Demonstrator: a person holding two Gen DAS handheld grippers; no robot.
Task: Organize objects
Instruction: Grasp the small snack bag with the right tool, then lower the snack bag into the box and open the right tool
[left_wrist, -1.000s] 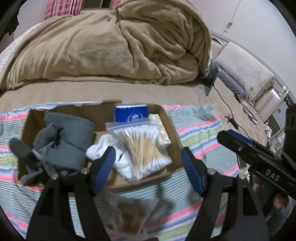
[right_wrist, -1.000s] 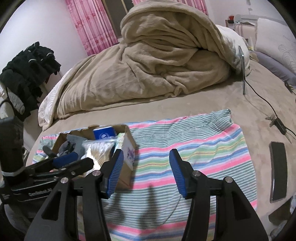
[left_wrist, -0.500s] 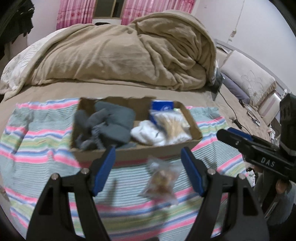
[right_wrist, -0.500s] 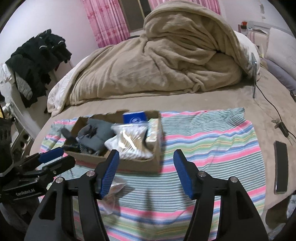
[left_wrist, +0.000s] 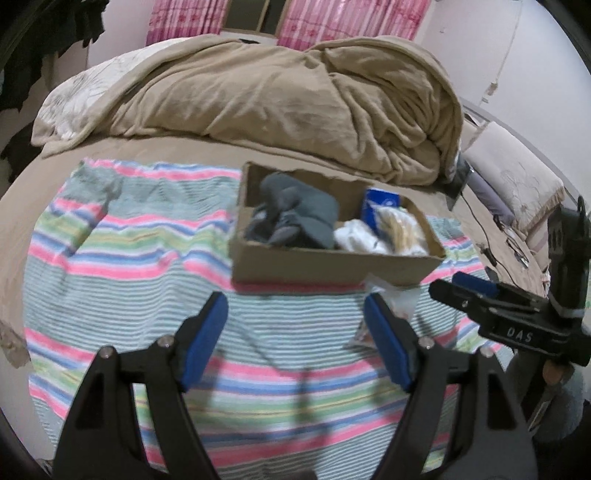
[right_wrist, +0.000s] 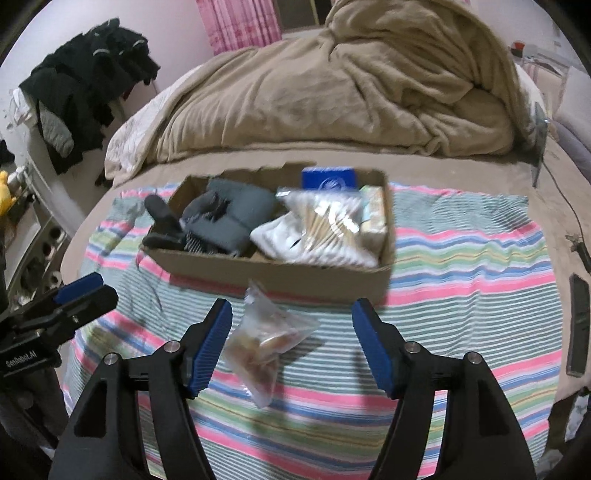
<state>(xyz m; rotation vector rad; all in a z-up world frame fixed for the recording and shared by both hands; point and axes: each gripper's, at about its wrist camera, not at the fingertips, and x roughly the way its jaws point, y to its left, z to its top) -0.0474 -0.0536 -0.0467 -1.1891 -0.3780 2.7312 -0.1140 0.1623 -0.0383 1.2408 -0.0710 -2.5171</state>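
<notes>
The right gripper (right_wrist: 291, 339) is released, its blue pads wide apart, and it grasps nothing. It hangs above the near part of the striped cloth (right_wrist: 461, 266) which covers the bed. Between its two fingers, and a little toward the left one, a small clear bag (right_wrist: 264, 341) with brownish contents lies flat on the cloth, just in front of the near wall of the cardboard box (right_wrist: 295, 275). The bag touches neither pad.

The left gripper (left_wrist: 295, 336) is released as well and holds nothing. From the left wrist view the same bag (left_wrist: 391, 299) shows only partly, behind the right finger of this gripper, near the right near corner of the box (left_wrist: 332, 267).

The box stands on the middle of the cloth, closer to its far edge. In its left half lie grey socks (right_wrist: 225, 218), one hanging over the left wall. In its right half lie a white cloth item (right_wrist: 280, 236), a clear bag of cotton swabs (right_wrist: 325, 218) on top of it, a blue packet (right_wrist: 328, 179) upright against the far wall, and a pale packet (right_wrist: 375, 212) along the right wall.

Behind the cloth, a crumpled beige blanket (right_wrist: 351, 85) fills the far side of the bed.
</notes>
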